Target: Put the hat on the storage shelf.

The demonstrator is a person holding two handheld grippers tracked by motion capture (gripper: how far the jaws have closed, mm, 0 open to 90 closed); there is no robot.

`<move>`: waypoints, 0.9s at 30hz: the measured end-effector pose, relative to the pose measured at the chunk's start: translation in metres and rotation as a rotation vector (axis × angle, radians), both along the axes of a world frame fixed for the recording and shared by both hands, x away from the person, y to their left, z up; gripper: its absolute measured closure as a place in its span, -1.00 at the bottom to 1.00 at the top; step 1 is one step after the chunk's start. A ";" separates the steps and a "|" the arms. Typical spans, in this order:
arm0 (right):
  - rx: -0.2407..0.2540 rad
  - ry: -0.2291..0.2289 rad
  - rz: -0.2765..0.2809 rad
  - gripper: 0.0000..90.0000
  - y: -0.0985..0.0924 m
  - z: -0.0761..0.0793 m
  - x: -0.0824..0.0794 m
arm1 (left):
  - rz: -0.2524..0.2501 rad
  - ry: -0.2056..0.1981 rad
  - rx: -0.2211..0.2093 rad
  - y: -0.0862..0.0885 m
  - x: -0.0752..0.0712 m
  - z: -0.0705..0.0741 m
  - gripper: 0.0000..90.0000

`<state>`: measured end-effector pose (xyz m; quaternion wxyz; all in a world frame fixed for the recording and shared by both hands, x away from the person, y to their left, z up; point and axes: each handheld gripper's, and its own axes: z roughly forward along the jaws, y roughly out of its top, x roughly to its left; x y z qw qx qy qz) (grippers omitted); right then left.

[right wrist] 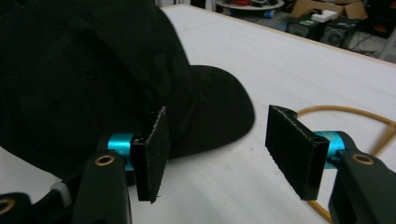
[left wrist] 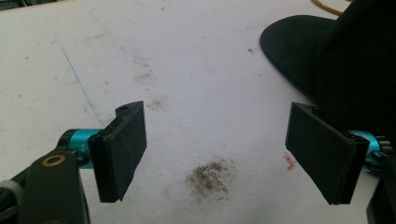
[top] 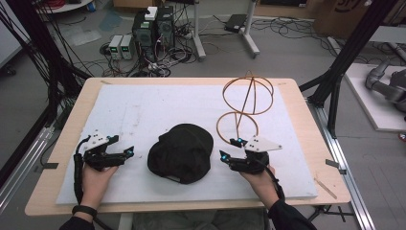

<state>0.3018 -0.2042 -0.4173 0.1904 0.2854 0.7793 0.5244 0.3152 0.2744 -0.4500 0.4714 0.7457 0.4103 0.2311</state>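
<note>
Black fabric cap [top: 181,152] with a short brim, lying near the middle of the white foam mat [top: 143,110] that covers the pale wooden table [top: 72,124]. Brim pointing away from the person, toward the far edge.

Left of the cap: left gripper [top: 123,152], black with small blue lights, held in the left hand [top: 95,179], hovering low over the mat and apart from the cap. Jaws spread wide, nothing between them. Seen along those jaws in the left gripper view [left wrist: 215,156]: bare stained mat beneath, a dark smudge [left wrist: 208,177] between the pads, and the cap [left wrist: 336,60] off to the side, just behind one pad but not clasped.

Right of the cap: right gripper [top: 230,149], same build with a grey three-cornered plate on top, held in the right hand [top: 261,179]. Jaws likewise released and empty. In the right gripper view [right wrist: 217,149], cap [right wrist: 93,70] looming close beside one pad, brim running behind the gap; cannot tell whether that pad touches the fabric.

Beyond the cap's right side: thin orange-brown wire frame of joined hoops [top: 246,103], standing on the mat, its nearer loop just beyond the right gripper. A curve of the same frame [right wrist: 355,116] behind the other pad.

Beyond the table's far edge: computer towers [top: 153,28] and tangled cables on the grey floor.
</note>
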 end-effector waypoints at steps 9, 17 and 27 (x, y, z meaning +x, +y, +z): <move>-0.023 -0.007 0.135 -0.03 0.031 0.002 0.007 | -0.006 -0.003 0.019 -0.002 0.000 0.000 -0.54; 0.011 0.094 0.214 -0.05 0.039 -0.002 0.024 | -0.010 -0.002 0.032 -0.003 0.000 0.000 -0.54; -0.047 0.122 0.295 0.30 0.054 -0.003 0.031 | -0.012 0.000 0.042 -0.004 -0.001 0.000 -0.54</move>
